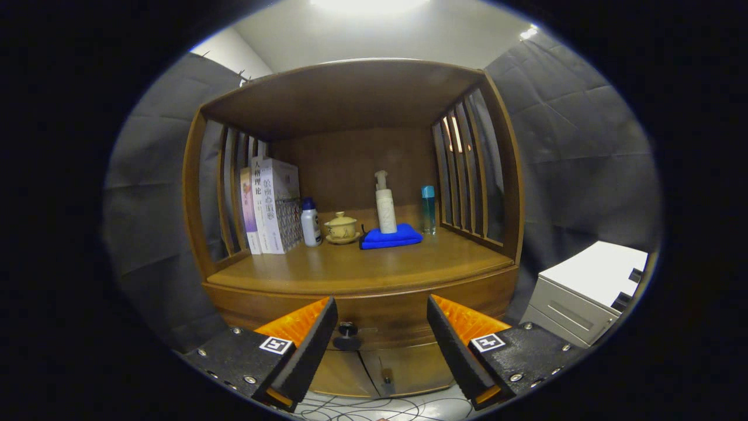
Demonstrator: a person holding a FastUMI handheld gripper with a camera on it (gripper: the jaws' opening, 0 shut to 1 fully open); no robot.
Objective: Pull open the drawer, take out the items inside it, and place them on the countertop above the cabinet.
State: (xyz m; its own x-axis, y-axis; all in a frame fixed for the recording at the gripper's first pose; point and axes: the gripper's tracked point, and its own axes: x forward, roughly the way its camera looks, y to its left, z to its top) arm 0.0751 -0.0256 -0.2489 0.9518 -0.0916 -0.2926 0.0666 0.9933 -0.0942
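- The gripper (382, 327) has its jaws spread wide, with nothing between them and neither finger touching anything.
- The drawer (380, 318) of the wooden cabinet (356, 275) sits shut just ahead of the jaws; its front spans the gap between them.
- The drawer's dark round knob (347, 331) lies in the gap, close beside the left finger and well apart from the right one.
- What the drawer holds cannot be seen.
- Beyond the jaws and above the drawer lies the countertop (350, 269), under a slatted wooden hutch.
- On the countertop, to the left beyond the left finger, books (273, 204) stand upright against the slats.
- Beside the books stands a small white bottle with a blue cap (310, 222), then a lidded teacup on a saucer (341, 228).
- A folded blue cloth (390, 238) lies near the middle, with a white pump bottle (385, 203) standing at its back edge.
- A slim blue bottle (429, 209) stands just right of the cloth.
- Off to the right of the right finger is a grey-white cabinet (584, 292).
- Cables (374, 406) trail on the floor below the jaws.
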